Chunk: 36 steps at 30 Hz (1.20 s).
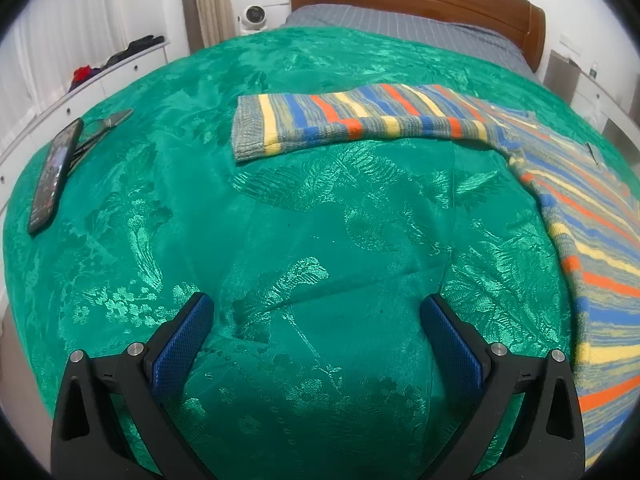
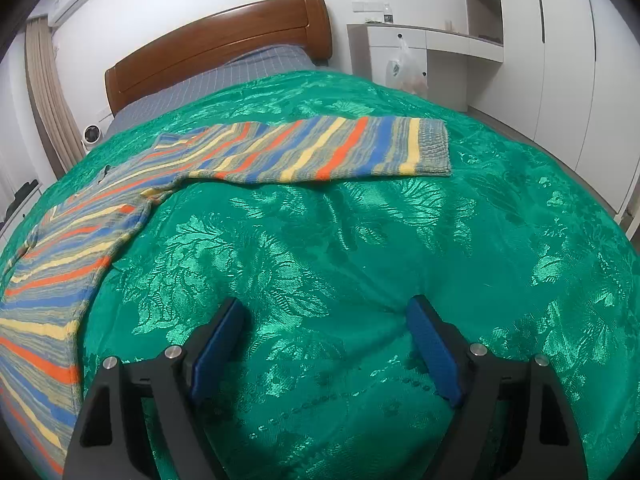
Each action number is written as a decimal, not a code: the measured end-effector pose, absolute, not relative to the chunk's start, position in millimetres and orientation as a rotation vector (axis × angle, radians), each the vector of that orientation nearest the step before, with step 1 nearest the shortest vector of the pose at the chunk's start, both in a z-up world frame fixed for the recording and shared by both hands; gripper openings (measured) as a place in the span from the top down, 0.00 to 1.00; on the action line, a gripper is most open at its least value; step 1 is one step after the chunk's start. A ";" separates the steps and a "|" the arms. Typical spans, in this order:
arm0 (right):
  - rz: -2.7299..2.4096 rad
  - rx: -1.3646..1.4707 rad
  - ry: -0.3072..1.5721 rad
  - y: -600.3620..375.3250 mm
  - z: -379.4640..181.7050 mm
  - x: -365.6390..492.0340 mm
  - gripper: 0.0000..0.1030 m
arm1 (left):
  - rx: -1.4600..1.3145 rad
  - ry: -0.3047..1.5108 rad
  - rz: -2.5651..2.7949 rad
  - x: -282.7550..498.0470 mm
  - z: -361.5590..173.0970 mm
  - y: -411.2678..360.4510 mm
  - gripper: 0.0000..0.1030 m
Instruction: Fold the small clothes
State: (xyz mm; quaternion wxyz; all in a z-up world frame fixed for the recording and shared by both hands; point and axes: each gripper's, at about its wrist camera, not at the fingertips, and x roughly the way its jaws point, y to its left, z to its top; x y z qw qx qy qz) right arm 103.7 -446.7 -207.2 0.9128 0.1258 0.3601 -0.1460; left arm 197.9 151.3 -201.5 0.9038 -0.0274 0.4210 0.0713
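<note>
1. Left wrist view: left gripper [image 1: 316, 312] fingers spread wide, nothing btwn, above green bedspread [image 1: 320, 220].
2. Striped sweater [image 1: 580, 208] lies flat on bedspread, sleeves stretched out.
3. Right gripper [image 2: 326, 316] fingers apart, empty, w/ sweater off to its left.
4. Phone [image 1: 54, 174] near bed's left edge.

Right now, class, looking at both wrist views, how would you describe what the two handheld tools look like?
The left tool and right tool look alike: black angular plastic arms, each with two round silver pivot pins, ending in blue textured finger pads. No cables, markings, hands or sleeves show.
</note>
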 end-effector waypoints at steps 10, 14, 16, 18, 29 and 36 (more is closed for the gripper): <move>-0.308 0.249 0.741 -443.8 -208.0 103.2 0.19 | -0.054 0.861 0.150 197.3 -203.5 151.5 0.00; -0.310 0.246 0.742 -442.6 -208.3 103.2 0.19 | -0.054 0.861 0.149 197.3 -203.5 151.5 0.00; -0.312 0.245 0.742 -442.5 -208.5 103.4 0.19 | -0.053 0.861 0.150 197.2 -203.6 151.3 0.00; -0.313 0.243 0.743 -442.2 -208.8 103.6 0.19 | -0.053 0.860 0.151 197.2 -203.6 151.3 0.00; -0.315 0.240 0.744 -441.0 -208.6 103.7 0.19 | -0.050 0.859 0.153 197.4 -203.3 151.0 0.00; -0.315 0.239 0.743 -440.8 -208.7 103.7 0.19 | -0.049 0.858 0.153 197.5 -203.4 151.1 0.00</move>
